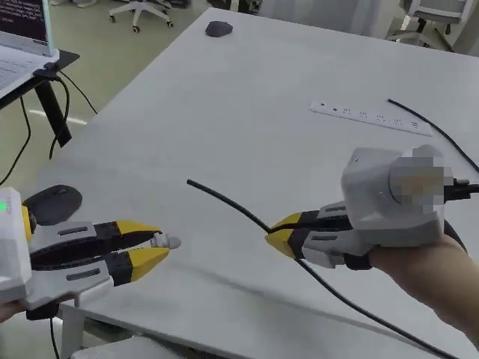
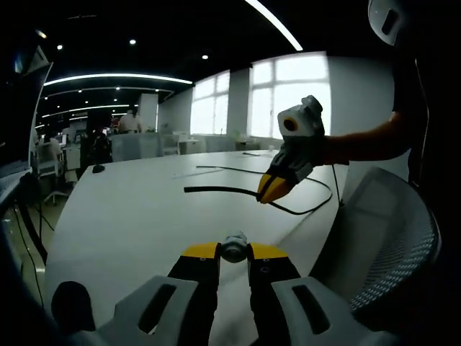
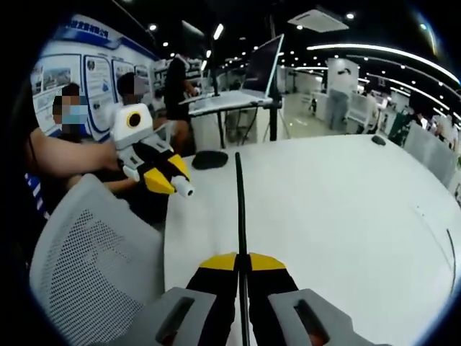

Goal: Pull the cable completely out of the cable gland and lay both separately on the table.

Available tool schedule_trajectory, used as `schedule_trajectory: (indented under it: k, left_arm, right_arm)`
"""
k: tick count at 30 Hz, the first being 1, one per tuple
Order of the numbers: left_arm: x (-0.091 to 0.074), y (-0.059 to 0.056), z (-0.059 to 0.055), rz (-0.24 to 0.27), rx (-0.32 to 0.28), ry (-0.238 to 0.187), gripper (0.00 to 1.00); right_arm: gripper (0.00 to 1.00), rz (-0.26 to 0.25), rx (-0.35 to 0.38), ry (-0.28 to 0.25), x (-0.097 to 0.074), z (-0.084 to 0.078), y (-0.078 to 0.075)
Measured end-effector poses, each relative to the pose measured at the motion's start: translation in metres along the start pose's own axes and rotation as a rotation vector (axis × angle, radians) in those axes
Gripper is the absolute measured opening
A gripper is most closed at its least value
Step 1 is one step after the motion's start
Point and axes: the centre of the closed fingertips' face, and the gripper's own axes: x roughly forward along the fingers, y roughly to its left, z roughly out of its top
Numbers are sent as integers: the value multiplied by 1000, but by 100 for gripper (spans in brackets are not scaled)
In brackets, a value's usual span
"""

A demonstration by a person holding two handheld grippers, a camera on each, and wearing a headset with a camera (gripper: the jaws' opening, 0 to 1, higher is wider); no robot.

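Left gripper [image 1: 154, 245] pinches gland [image 1: 168, 241] at tips; right gripper [image 1: 274, 233] clamps cable [image 1: 224, 202] (well apart).

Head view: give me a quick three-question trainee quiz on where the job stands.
1. True or false: the cable runs through the gland.
2. Fill in: the right gripper is shut on the ____.
3. What holds the gland? A, left gripper; B, right gripper; C, nothing, it lies on the table.
Key: 1 false; 2 cable; 3 A.
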Motion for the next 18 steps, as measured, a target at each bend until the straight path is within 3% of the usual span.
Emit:
schedule_trajectory:
  k: [10,12,13,18]
  left_arm:
    - [3,16,-23,41,-26,16,15]
    - [3,18,-25,46,-35,8,15]
    - [3,20,-27,55,-38,8,15]
    - [4,27,-45,92,-53,19,15]
  right_arm:
    - [0,13,106,-69,59,7,3]
    - [0,21,129,-82,67,9,5]
    - [0,29,175,-101,72,12,8]
    - [0,5,196,-102,86,8,3]
